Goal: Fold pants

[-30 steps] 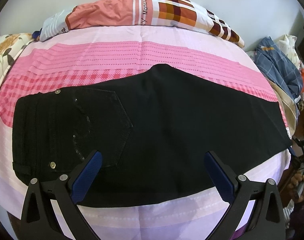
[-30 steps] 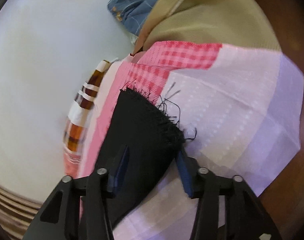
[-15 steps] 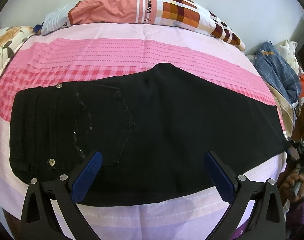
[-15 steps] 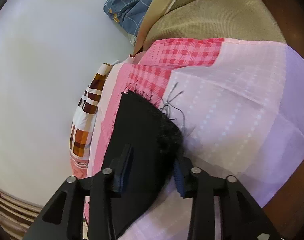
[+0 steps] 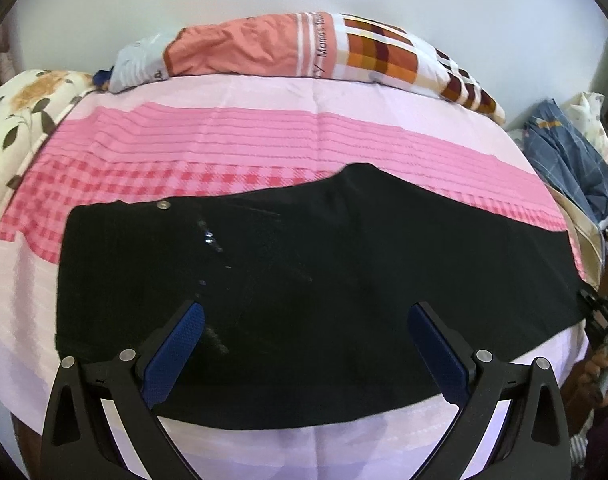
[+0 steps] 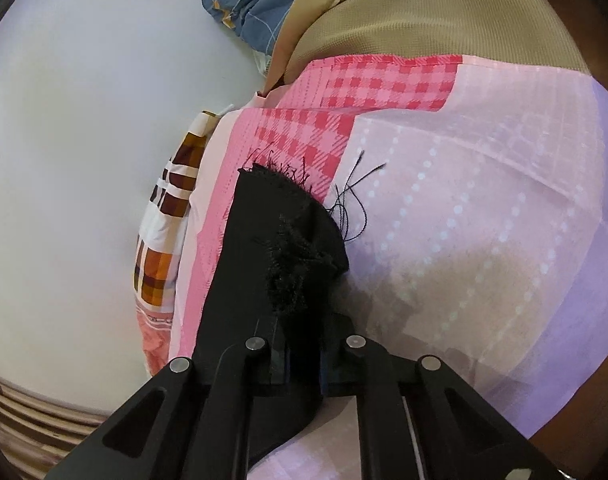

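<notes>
In the left wrist view, a floral cushion (image 5: 20, 120) sits at the far left edge of the frame, beside the bed (image 5: 264, 136) with its pink and lilac striped sheet. The black pants (image 5: 343, 280) lie flat across the middle of the frame, folded lengthwise, with the waist and its metal rivet (image 5: 162, 205) toward the left and the leg running out to the right edge. The left tongs (image 5: 304, 344) hang over the near edge of the pants at lower centre, blue pads spread wide, released and grasping nothing. A patchwork pillow (image 5: 304, 52) lies along the top of the bed, and a blue checked garment (image 5: 567, 168) is heaped at the right edge.

In the right wrist view, the pillow (image 6: 164, 232) shows at the left of the frame. At lower centre the right tongs (image 6: 304, 364) are clenched on the frayed hem (image 6: 292, 248) of the pants, whose loose threads trail onto the sheet. A tan cloth (image 6: 423, 12) fills the upper right.
</notes>
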### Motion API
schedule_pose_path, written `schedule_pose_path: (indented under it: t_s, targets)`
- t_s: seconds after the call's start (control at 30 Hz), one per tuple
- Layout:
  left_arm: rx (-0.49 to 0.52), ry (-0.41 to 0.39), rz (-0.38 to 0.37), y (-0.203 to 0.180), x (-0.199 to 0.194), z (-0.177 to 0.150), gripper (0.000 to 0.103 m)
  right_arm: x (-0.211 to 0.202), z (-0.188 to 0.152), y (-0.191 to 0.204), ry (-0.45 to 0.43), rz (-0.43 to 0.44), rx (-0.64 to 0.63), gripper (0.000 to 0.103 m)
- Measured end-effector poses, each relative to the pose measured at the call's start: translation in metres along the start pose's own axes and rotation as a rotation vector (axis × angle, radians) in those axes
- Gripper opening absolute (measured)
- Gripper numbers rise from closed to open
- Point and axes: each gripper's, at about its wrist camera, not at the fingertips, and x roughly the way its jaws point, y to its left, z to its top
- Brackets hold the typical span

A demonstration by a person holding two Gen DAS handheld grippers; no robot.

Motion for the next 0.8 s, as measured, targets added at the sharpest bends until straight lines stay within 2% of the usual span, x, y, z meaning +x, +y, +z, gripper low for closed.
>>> schedule_pose_path:
  t_s: [0.13, 0.2, 0.27, 0.3, 0.33, 0.43, 0.57, 0.8]
  targets:
    - [-0.003, -0.006, 0.052, 0.008, 0.002, 0.0, 0.101, 0.001, 0.0, 0.0, -0.003, 0.007, 0.035, 0.012]
    - [0.003, -0.004, 0.071, 0.01, 0.004, 0.0, 0.101, 0.002, 0.001, 0.002, -0.003, 0.003, 0.039, 0.015]
    - [0.013, -0.008, 0.092, 0.01, 0.004, 0.0, 0.101, 0.003, 0.001, 0.007, -0.006, 0.004, 0.039, 0.023]
    - [0.018, -0.008, 0.099, 0.01, 0.004, -0.001, 0.101, 0.004, 0.001, 0.009, -0.007, -0.006, 0.031, 0.023]
    - [0.024, -0.008, 0.106, 0.01, 0.004, -0.001, 0.101, 0.006, 0.001, 0.012, -0.008, -0.022, 0.014, 0.023]
    - [0.036, -0.011, 0.124, 0.009, 0.005, -0.002, 0.101, 0.01, 0.001, 0.018, 0.0, -0.07, -0.015, 0.013]
    - [0.047, -0.012, 0.138, 0.009, 0.005, -0.002, 0.101, 0.011, 0.0, 0.023, -0.013, -0.102, -0.023, 0.012]
    - [0.043, -0.008, 0.144, 0.013, 0.007, -0.002, 0.101, 0.011, -0.004, 0.038, -0.007, -0.064, -0.012, 0.011]
